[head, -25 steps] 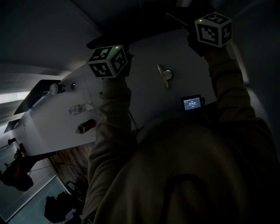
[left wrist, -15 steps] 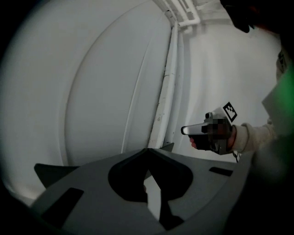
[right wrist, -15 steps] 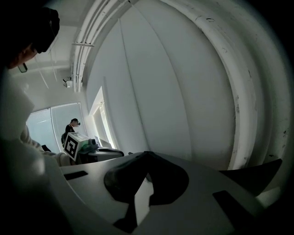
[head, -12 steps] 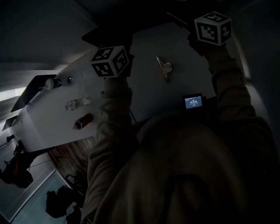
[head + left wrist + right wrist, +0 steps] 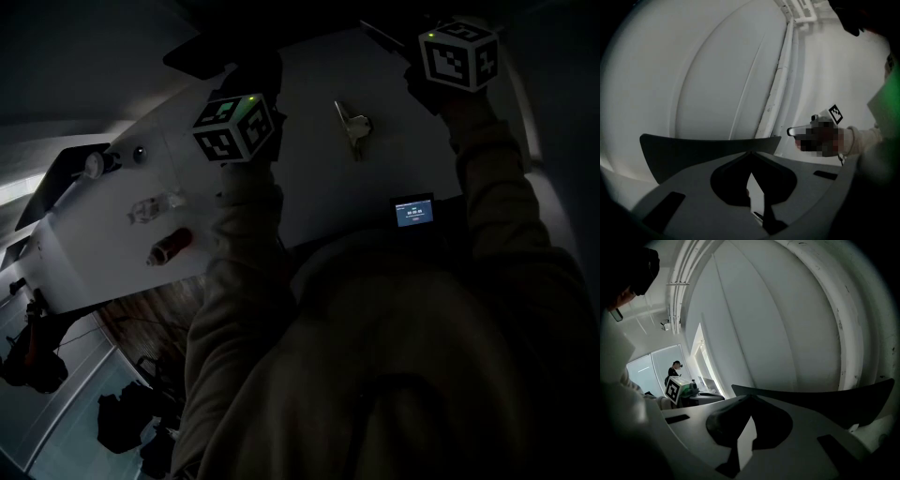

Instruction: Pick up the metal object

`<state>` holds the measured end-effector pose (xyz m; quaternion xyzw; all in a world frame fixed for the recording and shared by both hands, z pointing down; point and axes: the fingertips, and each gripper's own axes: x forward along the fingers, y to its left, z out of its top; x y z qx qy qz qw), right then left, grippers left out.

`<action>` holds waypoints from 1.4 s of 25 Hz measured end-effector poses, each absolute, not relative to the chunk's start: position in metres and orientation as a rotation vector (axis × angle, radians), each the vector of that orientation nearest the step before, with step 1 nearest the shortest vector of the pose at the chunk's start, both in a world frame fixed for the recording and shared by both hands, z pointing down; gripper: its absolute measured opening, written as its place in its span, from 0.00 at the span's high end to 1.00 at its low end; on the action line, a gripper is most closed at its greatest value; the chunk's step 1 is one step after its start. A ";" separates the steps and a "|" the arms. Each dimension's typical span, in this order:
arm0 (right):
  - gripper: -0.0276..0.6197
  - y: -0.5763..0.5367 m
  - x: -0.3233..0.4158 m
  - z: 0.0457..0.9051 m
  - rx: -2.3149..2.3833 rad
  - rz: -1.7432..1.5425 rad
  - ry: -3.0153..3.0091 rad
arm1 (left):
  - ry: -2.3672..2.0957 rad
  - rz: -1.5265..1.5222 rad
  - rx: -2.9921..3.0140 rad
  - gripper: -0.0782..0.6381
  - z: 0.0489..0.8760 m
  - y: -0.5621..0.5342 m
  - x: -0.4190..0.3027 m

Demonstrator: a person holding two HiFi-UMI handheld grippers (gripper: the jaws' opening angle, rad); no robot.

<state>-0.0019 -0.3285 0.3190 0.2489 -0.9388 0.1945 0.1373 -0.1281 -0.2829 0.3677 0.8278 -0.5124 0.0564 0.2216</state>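
Head view: metal object (image 5: 352,127) on table (image 5: 309,197), long axis near-far; left tool (image 5: 754,197), right tool (image 5: 744,441) closed, empty.

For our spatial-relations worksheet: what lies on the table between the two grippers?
The metal object lies there on the white table, between the left gripper and right gripper; the head view shows it.

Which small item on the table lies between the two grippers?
The pale metal object; the lit screen sits nearer the person, the clear item and reddish cylinder farther left.
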 end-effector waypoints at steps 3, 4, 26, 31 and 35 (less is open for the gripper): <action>0.93 -0.325 -0.002 0.333 0.716 0.606 -2.708 | -1.415 0.171 2.264 0.88 0.385 -0.279 -0.130; 0.93 -0.324 -0.003 0.339 0.711 0.618 -2.706 | -1.418 0.176 2.254 0.88 0.392 -0.277 -0.131; 0.93 -0.294 0.010 0.470 0.677 0.840 -2.568 | -1.306 0.257 2.078 0.88 0.527 -0.234 -0.109; 0.93 -0.285 0.015 0.501 0.667 0.889 -2.527 | -1.280 0.267 2.053 0.88 0.550 -0.226 -0.100; 0.93 -0.284 0.018 0.520 0.647 0.910 -2.502 | -1.267 0.266 2.019 0.88 0.569 -0.224 -0.098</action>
